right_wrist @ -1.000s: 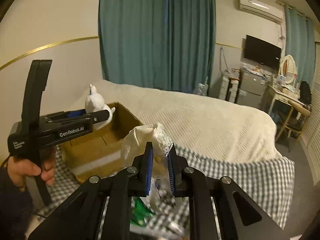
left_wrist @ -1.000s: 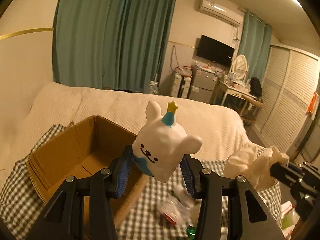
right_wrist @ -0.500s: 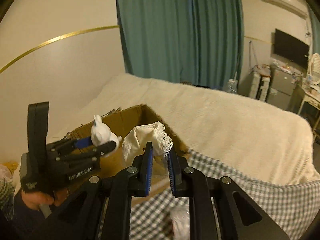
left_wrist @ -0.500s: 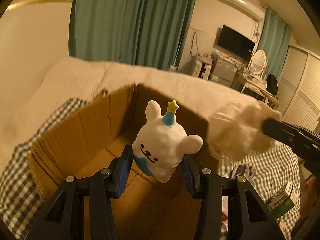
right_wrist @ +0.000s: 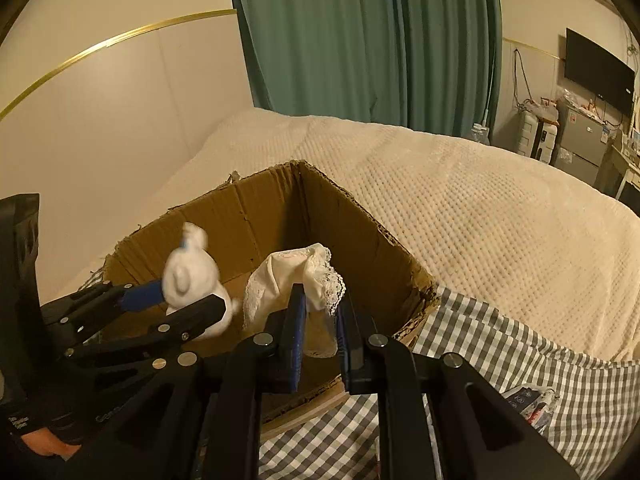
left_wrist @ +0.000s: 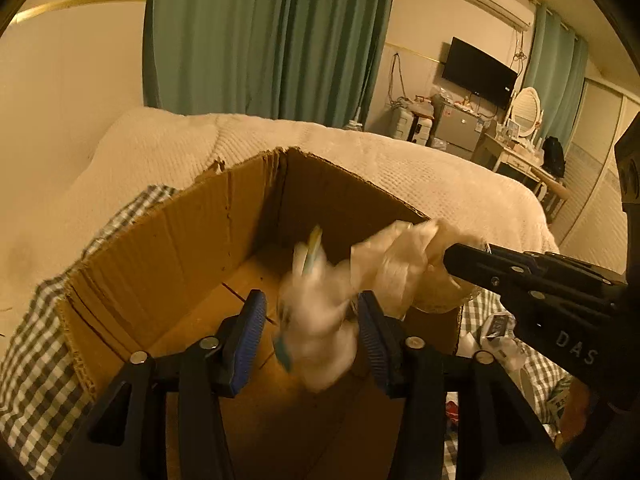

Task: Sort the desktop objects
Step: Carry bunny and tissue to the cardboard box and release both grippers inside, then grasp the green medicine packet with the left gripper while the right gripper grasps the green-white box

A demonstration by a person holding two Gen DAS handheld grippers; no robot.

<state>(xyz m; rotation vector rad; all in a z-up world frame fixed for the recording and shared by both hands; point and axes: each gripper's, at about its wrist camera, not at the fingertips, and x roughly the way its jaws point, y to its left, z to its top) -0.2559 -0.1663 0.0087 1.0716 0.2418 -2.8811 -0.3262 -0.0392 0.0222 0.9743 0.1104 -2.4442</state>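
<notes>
Cardboard walls of the box (left_wrist: pixel 168 248) framed both tongs, which hung over its open top above the checked cloth (right_wrist: pixel 500 344). The left gripper (left_wrist: pixel 312 334) had its jaws opening; the white toy (left_wrist: pixel 316 320) sat blurred between the blue pads (left_wrist: pixel 250 332), seemingly slipping free, its long axis tipped up and away toward the far corner. In the right wrist view the toy (right_wrist: pixel 188 276) showed above the box floor, near the left wall. The right gripper (right_wrist: pixel 320 332) pinched the lace cloth (right_wrist: pixel 296 276), though its jaws were just starting to part. That cloth hung inside the box by the right wall, just beside the toy. Both drops looked to depend on each piece being straight above bare box floor; the toy appeared closer to falling.
</notes>
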